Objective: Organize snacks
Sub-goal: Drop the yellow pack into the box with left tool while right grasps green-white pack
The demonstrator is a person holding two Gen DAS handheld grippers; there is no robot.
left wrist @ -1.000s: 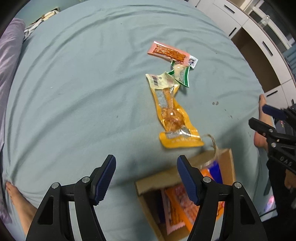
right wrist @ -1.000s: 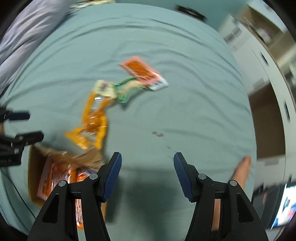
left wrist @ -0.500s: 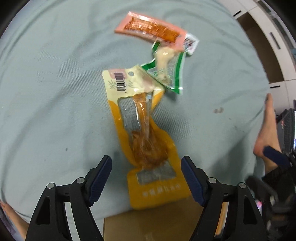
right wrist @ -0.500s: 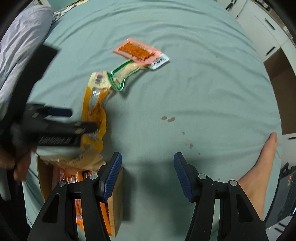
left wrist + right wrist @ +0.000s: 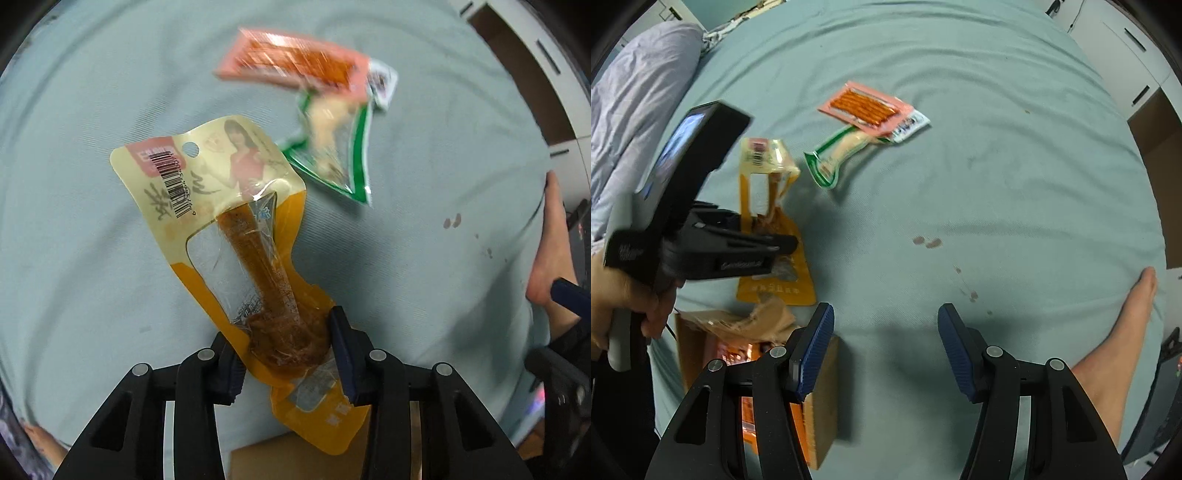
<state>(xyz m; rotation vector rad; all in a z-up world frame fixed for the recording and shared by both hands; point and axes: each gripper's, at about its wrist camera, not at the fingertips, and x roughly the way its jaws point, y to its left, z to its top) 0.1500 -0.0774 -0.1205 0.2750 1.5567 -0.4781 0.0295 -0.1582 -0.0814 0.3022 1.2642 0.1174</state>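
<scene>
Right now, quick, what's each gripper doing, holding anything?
Left gripper: jaws have just closed on the yellow snack packet.
Right gripper: open, nothing between its fingers.

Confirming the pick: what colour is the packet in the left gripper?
Yellow-orange packet, pale cream header with barcode; clearest in the left wrist view.

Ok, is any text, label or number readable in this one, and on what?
Nothing can be quoted with confidence.
yellow packet: barcode digits and Chinese characters, too small and warped.
pink packet: print too small.
white label at its end: too small.
left gripper: raised lettering on its side, unreadable.
</scene>
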